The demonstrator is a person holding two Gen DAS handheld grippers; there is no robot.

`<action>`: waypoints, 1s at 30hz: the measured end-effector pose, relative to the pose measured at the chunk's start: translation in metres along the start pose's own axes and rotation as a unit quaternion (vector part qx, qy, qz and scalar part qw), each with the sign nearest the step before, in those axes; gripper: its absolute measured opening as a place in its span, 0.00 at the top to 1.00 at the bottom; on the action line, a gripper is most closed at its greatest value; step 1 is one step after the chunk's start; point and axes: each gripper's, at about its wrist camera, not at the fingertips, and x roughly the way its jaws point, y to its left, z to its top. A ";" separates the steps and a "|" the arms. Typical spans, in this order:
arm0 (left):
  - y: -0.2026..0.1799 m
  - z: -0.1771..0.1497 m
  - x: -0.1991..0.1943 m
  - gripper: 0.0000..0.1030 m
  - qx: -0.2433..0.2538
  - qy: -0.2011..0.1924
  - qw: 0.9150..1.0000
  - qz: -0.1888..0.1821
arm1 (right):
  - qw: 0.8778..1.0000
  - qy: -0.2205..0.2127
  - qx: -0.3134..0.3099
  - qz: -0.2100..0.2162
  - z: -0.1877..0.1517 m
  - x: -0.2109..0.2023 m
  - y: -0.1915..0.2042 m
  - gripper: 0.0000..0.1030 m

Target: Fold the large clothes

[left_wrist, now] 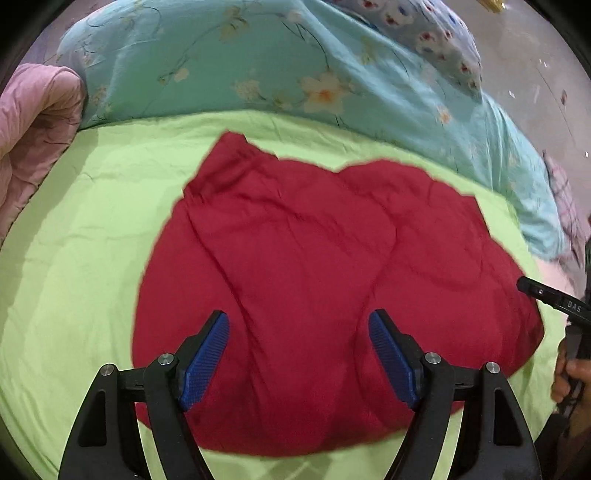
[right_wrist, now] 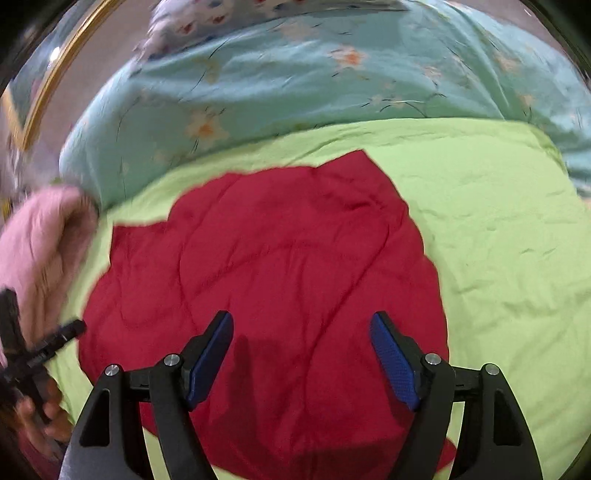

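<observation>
A red garment (left_wrist: 314, 266) lies folded and flat on a lime-green sheet (left_wrist: 74, 258); the right wrist view shows the same red garment (right_wrist: 280, 266) on the sheet (right_wrist: 498, 240). My left gripper (left_wrist: 298, 325) hovers above its near half, open, blue pads wide apart with nothing between them. My right gripper (right_wrist: 302, 326) also hangs open over the cloth, empty. The right gripper's black finger (left_wrist: 546, 295) and a hand (left_wrist: 565, 373) show at the left wrist view's right edge. At the right wrist view's left edge, the left gripper's finger (right_wrist: 62, 332) shows.
A turquoise flowered quilt (left_wrist: 258, 62) is heaped behind the sheet, with a white flowered pillow (left_wrist: 436, 33) on top. A pink bundle of bedding (left_wrist: 33, 133) sits at the left. Bare floor (left_wrist: 535, 74) lies past the bed's right side. A gold-framed mirror edge (right_wrist: 48, 85) stands far left.
</observation>
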 end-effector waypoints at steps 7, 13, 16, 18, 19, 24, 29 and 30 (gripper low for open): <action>-0.002 -0.008 0.009 0.18 0.014 0.012 1.000 0.019 | 0.998 0.049 0.034 -0.019 -0.025 0.026 -0.027 0.19; -0.011 -0.004 0.029 0.16 0.029 0.020 0.998 0.050 | 0.998 0.046 0.037 -0.031 -0.034 0.025 -0.025 0.17; -0.016 -0.002 0.033 0.15 0.029 0.021 0.998 0.055 | 0.998 0.046 0.042 -0.026 -0.032 0.026 -0.027 0.17; -0.017 -0.004 0.037 0.15 0.032 0.022 0.998 0.059 | 0.998 0.046 0.043 -0.029 -0.034 0.025 -0.028 0.17; -0.018 -0.003 0.038 0.15 0.034 0.022 0.997 0.060 | 0.997 0.047 0.044 -0.031 -0.033 0.025 -0.028 0.17; -0.019 -0.003 0.041 0.15 0.042 0.024 0.996 0.068 | 0.998 0.003 0.022 -0.056 -0.025 -0.006 -0.012 0.19; -0.023 -0.003 0.040 0.15 0.047 0.025 0.996 0.077 | 0.999 -0.027 -0.013 -0.029 -0.012 -0.021 0.016 0.19; -0.023 -0.003 0.040 0.15 0.047 0.025 0.996 0.078 | 0.999 -0.020 -0.020 -0.028 -0.011 -0.016 0.019 0.19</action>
